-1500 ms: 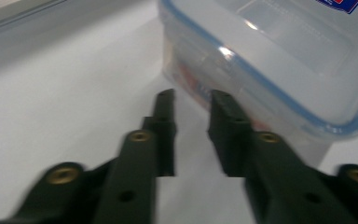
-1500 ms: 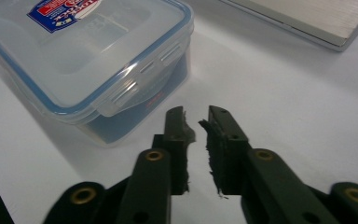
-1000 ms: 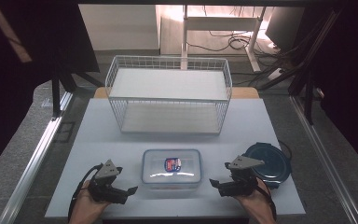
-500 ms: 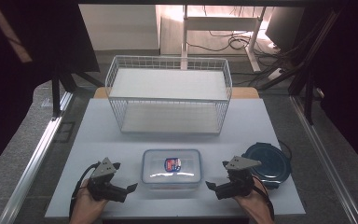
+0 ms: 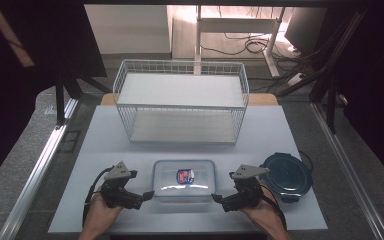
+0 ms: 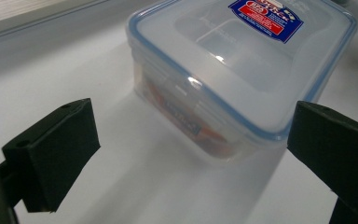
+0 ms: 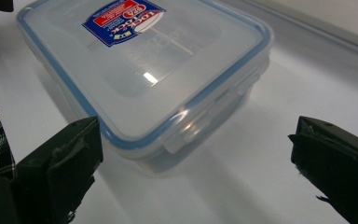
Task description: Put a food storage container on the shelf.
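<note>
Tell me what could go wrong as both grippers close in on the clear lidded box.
The box sits loose on the smooth table; if the left gripper or right gripper, both open, reaches it first, it may slide or twist. The fingers might catch a lid latch and pop it.

Since a second ago the jaws of both grippers have spread wider. Those of the left gripper (image 5: 147, 194) now stand fully apart, with nothing pressed between them; the near corner of the box (image 5: 184, 180) lies just ahead of them. The jaws of the right gripper (image 5: 217, 199) have widened likewise and grip nothing. The right gripper has also slid a little across the desk (image 5: 280, 130) toward nine o'clock, so it now sits closer to the box's three o'clock end than it did, its tips just beside that end.
</note>
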